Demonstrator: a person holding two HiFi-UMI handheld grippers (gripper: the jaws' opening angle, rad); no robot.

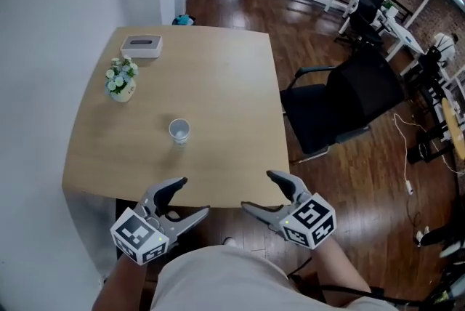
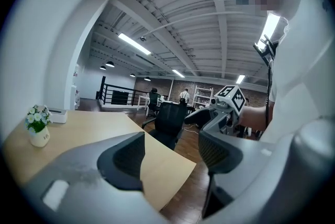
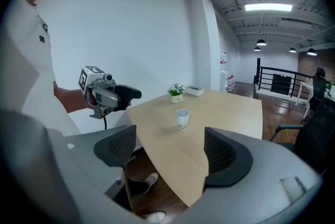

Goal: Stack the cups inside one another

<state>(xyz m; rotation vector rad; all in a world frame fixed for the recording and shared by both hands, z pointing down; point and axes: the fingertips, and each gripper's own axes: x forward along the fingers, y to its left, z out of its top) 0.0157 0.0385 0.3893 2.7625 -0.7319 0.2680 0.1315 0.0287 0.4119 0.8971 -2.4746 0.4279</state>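
Observation:
One white paper cup stack (image 1: 179, 131) stands upright near the middle of the wooden table (image 1: 218, 84); the right gripper view shows it too (image 3: 181, 119). My left gripper (image 1: 191, 197) is held open below the table's near edge, nothing between its jaws. My right gripper (image 1: 260, 191) is open too, at the near right corner, also empty. Both hang off the table, well short of the cup. In the left gripper view the right gripper (image 2: 209, 113) shows across from it; in the right gripper view the left gripper (image 3: 112, 94) shows at left.
A small pot of flowers (image 1: 120, 80) and a white tissue box (image 1: 141, 46) sit at the table's far left. A black office chair (image 1: 341, 102) stands to the right of the table. A white wall runs along the left.

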